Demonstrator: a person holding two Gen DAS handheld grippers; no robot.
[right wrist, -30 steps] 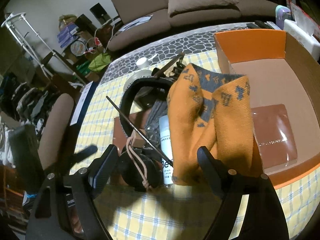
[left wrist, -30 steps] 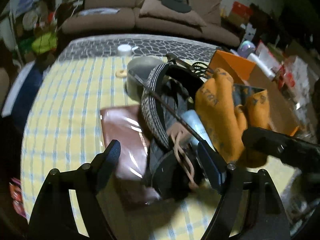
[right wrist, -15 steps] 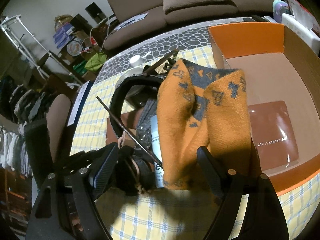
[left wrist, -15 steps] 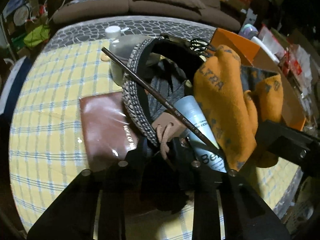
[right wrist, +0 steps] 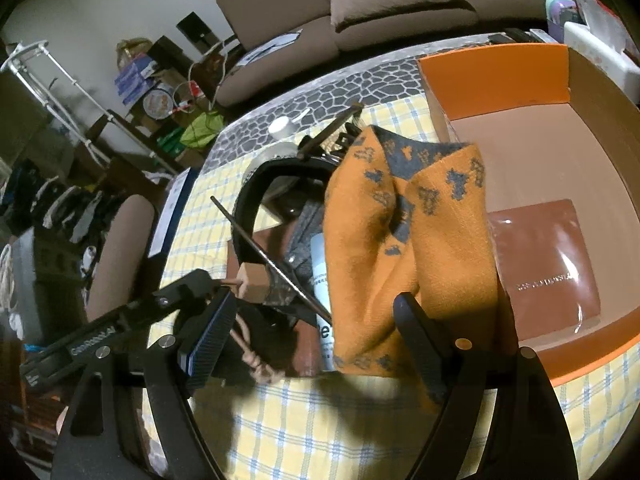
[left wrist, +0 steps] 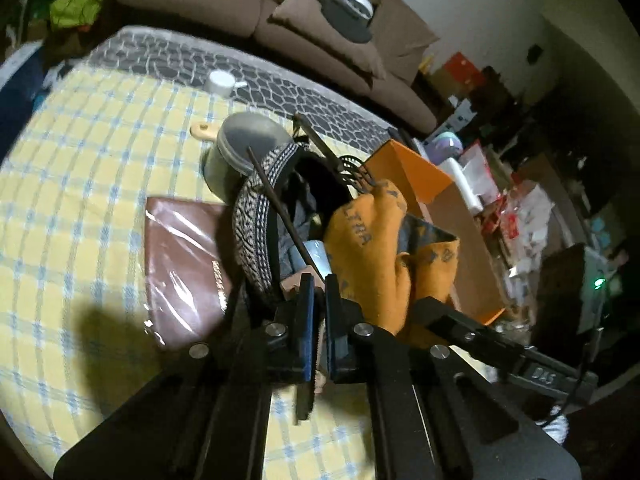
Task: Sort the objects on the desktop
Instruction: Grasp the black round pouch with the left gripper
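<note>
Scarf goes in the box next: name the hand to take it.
Right: right gripper open over the orange scarf, beside the box; left gripper shut on a tan cord.

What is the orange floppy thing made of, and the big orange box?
The orange cloth looks like soft knitted wool or similar yarn: fuzzy surface, woven-in grey pattern, limp folds. The box looks like matte cardboard: stiff flat walls, brown inside, orange outside.

A desk covered in yellow cloth checked with blue, its far edge patterned in grey pebbles; on it lie a brown plastic-wrapped booklet, a grey lidded canister and a small white cup near the far edge. At the right stands an open orange box; against it leans a heap topped by an orange knitted cloth.
</note>
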